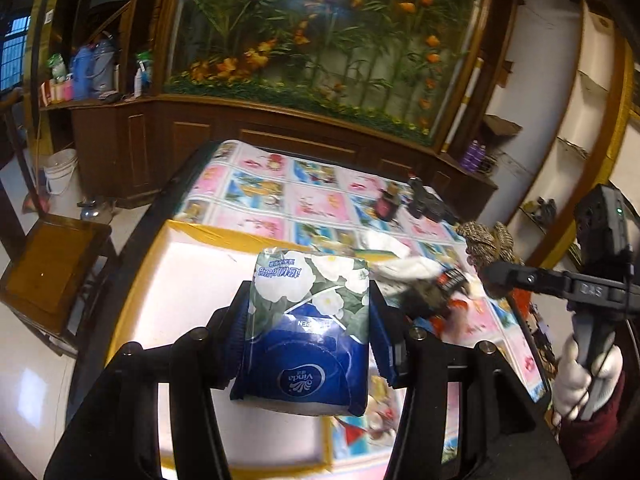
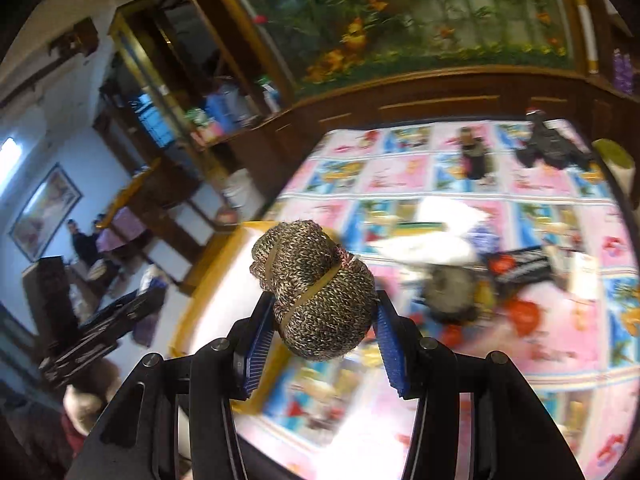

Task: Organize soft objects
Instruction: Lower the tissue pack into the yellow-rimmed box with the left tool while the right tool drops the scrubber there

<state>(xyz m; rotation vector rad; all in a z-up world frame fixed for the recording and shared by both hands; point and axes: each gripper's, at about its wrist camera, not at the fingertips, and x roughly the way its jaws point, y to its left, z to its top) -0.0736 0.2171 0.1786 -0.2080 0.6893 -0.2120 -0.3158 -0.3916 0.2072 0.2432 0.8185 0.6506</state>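
Note:
My left gripper is shut on a blue and white Vinda tissue pack and holds it above the white area of the table. My right gripper is shut on a rolled brown knit bundle bound with a rubber band, held above the table. The bundle and the right gripper also show at the right of the left wrist view. A white cloth and a heap of small packets lie on the patterned tablecloth.
A yellow tape line borders the white area. A dark bottle and a black device stand at the table's far side. A wooden chair is left of the table. A wooden cabinet runs behind.

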